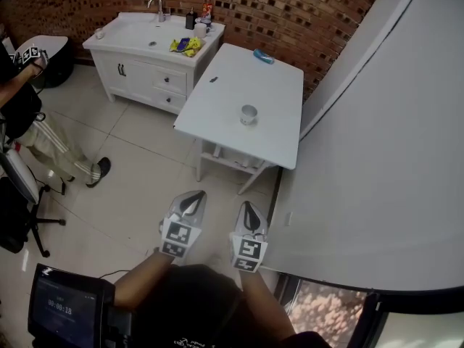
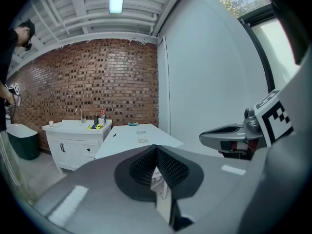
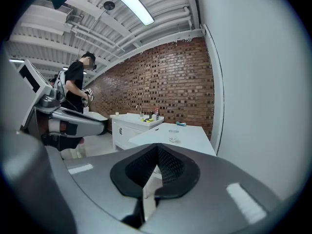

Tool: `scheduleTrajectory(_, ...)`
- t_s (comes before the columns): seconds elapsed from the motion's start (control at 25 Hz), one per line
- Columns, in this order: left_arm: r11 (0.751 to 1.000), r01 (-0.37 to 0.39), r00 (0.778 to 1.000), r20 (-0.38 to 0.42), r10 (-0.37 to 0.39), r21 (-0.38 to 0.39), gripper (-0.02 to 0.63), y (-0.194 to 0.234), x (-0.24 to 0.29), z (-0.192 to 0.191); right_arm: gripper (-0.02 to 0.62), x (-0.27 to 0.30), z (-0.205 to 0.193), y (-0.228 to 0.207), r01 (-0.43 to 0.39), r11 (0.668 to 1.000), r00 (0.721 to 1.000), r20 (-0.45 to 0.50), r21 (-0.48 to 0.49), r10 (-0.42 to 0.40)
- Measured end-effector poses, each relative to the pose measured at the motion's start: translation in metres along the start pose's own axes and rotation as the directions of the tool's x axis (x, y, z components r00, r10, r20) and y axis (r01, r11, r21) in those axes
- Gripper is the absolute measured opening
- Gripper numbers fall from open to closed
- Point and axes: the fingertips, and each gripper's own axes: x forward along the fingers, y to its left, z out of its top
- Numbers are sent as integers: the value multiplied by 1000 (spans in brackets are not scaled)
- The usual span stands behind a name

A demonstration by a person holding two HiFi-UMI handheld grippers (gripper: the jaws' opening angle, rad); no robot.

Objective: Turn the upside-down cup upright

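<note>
Head view: we hold the left hand-held gripper (image 1: 192, 198) and the right hand-held gripper (image 1: 249, 209) side by side, low over the tiled floor (image 1: 130, 172). Both point toward the white surface (image 1: 217, 122) and are well apart from it. The cup (image 1: 249, 114) stands on that surface, near the middle of its nearer half and clear of every edge. It is too small for us to tell whether its mouth faces up or down, so it may be waiting to be turned or may already stand upright. A blue object (image 1: 264, 56) lies by the far edge, well away from the cup. A white wall (image 1: 377, 122) runs close along the surface's right side, so we judge the floor in front and to the left gives more room to approach.

Left gripper view: the left hand-held gripper (image 2: 156, 152) has its jaws together with nothing between them. The cup (image 2: 141, 136) stands far ahead on the surface. The right hand-held gripper (image 2: 214, 135) is level beside ours.

Right gripper view: the right hand-held gripper (image 3: 157, 150) is likewise closed and empty. The cup (image 3: 173, 136) is distant on the surface and the wall is near on the right. Another person (image 3: 75, 89) stands far off to the left.
</note>
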Motion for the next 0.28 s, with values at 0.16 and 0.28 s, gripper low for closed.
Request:
scheduleTrajectory(0.16, 1000, -1, 1000, -1, 1, -4, -6, 3, 0, 0, 11, 1, 1, -1, 10, 1000, 1000, 1, -6, -10)
scheduleTrajectory(0.28, 1000, -4, 1000, 1, 4, -6, -6, 5, 1, 0, 12, 2, 3, -1, 15, 1000, 1000, 7, -9, -15)
